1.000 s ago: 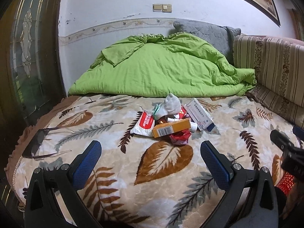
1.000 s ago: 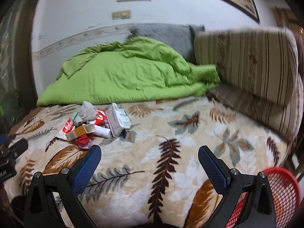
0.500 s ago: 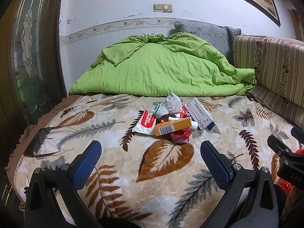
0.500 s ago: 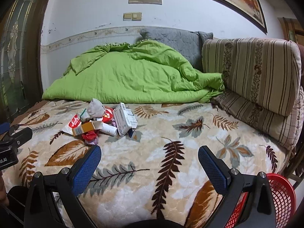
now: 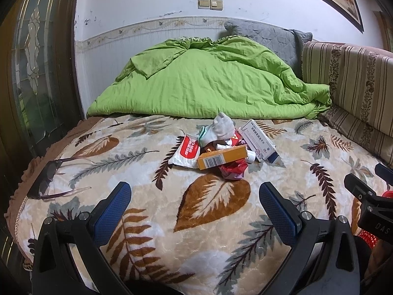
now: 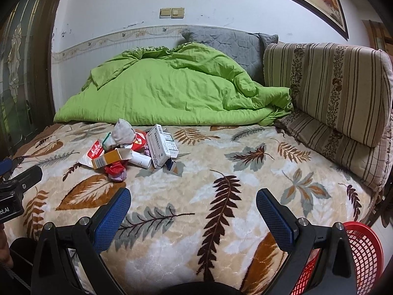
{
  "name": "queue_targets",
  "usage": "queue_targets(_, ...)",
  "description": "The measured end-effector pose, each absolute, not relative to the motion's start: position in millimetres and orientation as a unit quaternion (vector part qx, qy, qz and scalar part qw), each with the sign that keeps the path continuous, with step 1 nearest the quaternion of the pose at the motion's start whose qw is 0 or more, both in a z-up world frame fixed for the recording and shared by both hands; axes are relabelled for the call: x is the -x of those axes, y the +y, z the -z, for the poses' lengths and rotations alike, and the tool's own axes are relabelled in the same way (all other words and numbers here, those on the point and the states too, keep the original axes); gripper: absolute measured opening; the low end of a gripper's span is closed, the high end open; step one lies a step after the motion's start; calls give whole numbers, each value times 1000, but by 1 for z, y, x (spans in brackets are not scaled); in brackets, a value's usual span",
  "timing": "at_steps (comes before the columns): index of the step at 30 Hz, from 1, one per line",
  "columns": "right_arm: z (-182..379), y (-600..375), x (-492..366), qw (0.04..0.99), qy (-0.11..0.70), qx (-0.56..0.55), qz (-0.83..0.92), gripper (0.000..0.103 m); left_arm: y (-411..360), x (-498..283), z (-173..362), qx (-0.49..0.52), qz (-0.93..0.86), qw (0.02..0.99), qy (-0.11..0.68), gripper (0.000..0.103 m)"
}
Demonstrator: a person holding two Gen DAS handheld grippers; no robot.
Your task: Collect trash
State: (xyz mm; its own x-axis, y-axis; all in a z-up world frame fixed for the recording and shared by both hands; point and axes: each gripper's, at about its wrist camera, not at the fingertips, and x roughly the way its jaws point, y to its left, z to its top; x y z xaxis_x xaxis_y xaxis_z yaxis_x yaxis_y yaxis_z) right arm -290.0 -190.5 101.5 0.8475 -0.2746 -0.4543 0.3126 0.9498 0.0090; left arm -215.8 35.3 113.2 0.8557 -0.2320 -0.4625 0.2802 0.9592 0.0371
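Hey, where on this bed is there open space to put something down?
Open blanket lies between the trash pile and the striped cushions, and in front of both open grippers. It is crowded around the pile; sunglasses occupy the left edge, and the green duvet fills the back.

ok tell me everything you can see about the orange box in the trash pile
The orange box is a small oblong carton, cardboard by its look, orange-yellow with a white barcode panel on the end nearest the left gripper's camera. Its far end flap stands open in the right wrist view. It lies on its side, slightly tilted, at the front of the pile on the leaf-print blanket, resting on a crumpled red wrapper and against a red-and-white sachet.
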Motion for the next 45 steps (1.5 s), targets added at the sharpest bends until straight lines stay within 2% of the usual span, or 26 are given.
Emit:
queue_targets(32,-89,-193,273,949,280,-54,131,103,42,203,-105,-33,144,951,272,103)
queue_targets(38,-86,-193,264,946,303,-62,98,103,46,181,-106,-20,156,940,301,103)
queue_targets(42,-81,-197,250,940,321,-88,69,95,48,154,-108,0,168,929,330,103)
queue_targets(44,-79,-198,243,937,329,-101,56,83,45,138,-107,12,179,921,347,102)
queue_targets(45,-77,-198,240,936,332,-103,53,82,43,131,-107,15,186,916,355,98)
